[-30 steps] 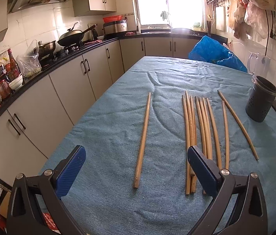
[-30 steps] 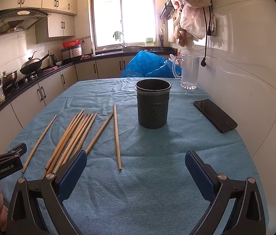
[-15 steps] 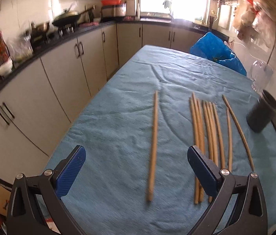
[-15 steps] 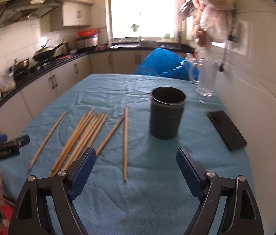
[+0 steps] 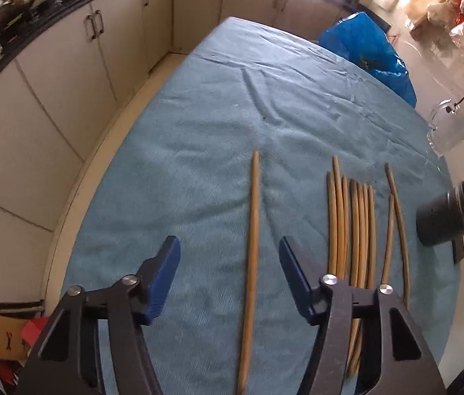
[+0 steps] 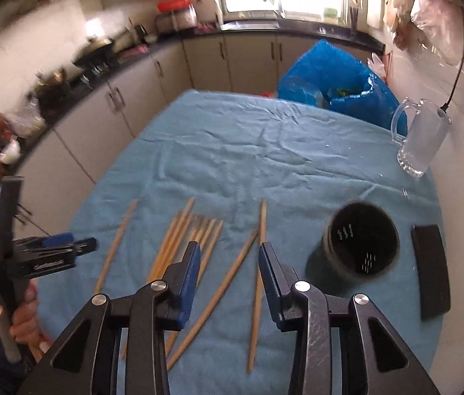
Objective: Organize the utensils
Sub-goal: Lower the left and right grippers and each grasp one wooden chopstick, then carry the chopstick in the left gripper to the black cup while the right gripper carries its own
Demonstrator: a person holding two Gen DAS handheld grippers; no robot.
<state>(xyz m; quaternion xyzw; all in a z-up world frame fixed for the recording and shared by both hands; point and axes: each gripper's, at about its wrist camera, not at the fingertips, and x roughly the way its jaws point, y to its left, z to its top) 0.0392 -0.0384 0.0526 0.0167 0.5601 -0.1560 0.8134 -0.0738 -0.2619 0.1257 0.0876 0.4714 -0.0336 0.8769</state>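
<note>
left wrist view, chopstick bundle [image 5: 356, 230] partly hidden, gripper [image 5: 228, 263]

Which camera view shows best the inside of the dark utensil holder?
The right wrist view: it looks down into the utensil holder, showing its perforated inner wall. The left wrist view shows only its outer side at the frame's right edge.
</note>
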